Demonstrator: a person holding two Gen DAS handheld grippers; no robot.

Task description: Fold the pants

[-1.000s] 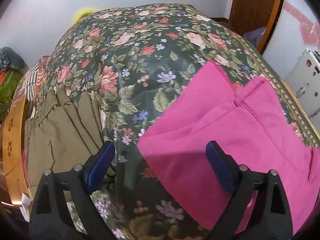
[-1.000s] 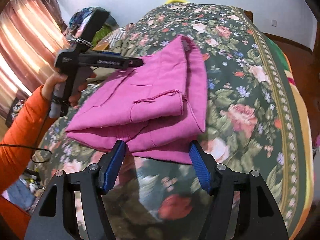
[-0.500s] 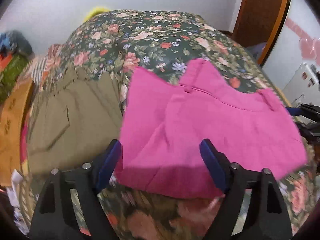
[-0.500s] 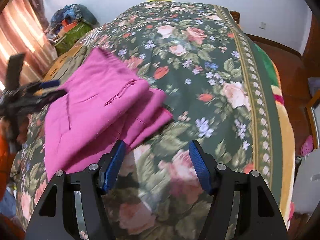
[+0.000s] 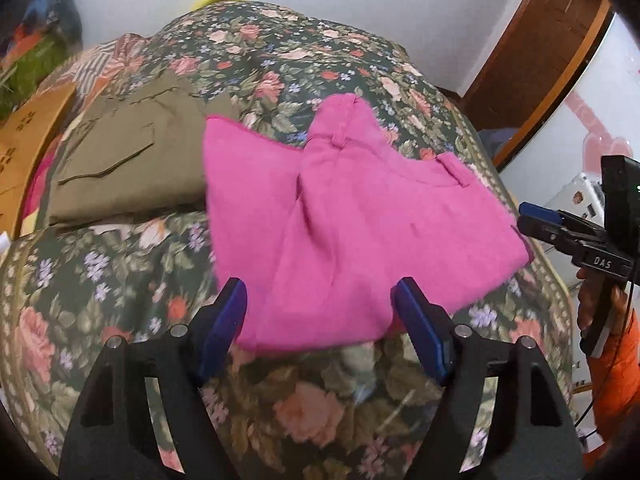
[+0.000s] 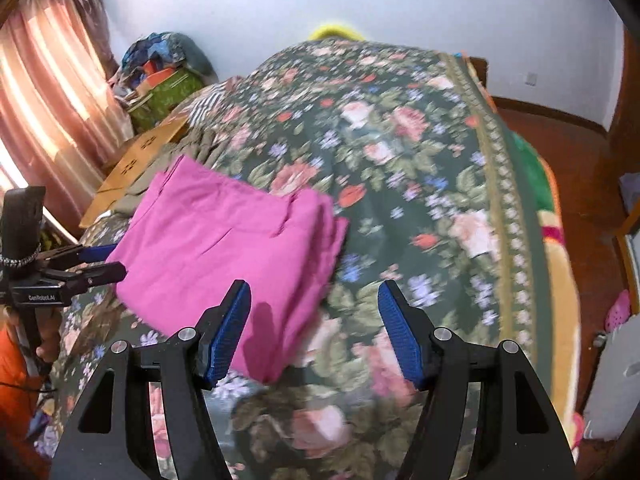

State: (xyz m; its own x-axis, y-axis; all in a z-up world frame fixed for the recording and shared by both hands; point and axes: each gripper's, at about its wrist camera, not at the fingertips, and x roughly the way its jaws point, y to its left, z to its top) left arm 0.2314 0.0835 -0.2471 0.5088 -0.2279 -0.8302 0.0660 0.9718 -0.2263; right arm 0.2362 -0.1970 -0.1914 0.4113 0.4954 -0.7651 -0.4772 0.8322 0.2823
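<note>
The pink pants (image 5: 352, 220) lie folded into a flat stack on the floral bedspread (image 5: 120, 288); they also show in the right wrist view (image 6: 224, 248). My left gripper (image 5: 320, 328) is open and empty, held just short of the stack's near edge. My right gripper (image 6: 314, 336) is open and empty, at the stack's near right corner. Each gripper shows in the other's view, the right one (image 5: 538, 220) at the stack's right edge and the left one (image 6: 100, 264) at its left edge.
Folded olive-green pants (image 5: 128, 168) lie left of the pink stack, near a wooden headboard (image 5: 24, 144). A pile of clothes and boxes (image 6: 164, 76) sits by the curtain. The bed's right edge (image 6: 532, 240) drops to a wooden floor.
Both grippers have pulled back from the pink pants, which now lie farther away and fully in view. The olive pants have come more into the left wrist view.
</note>
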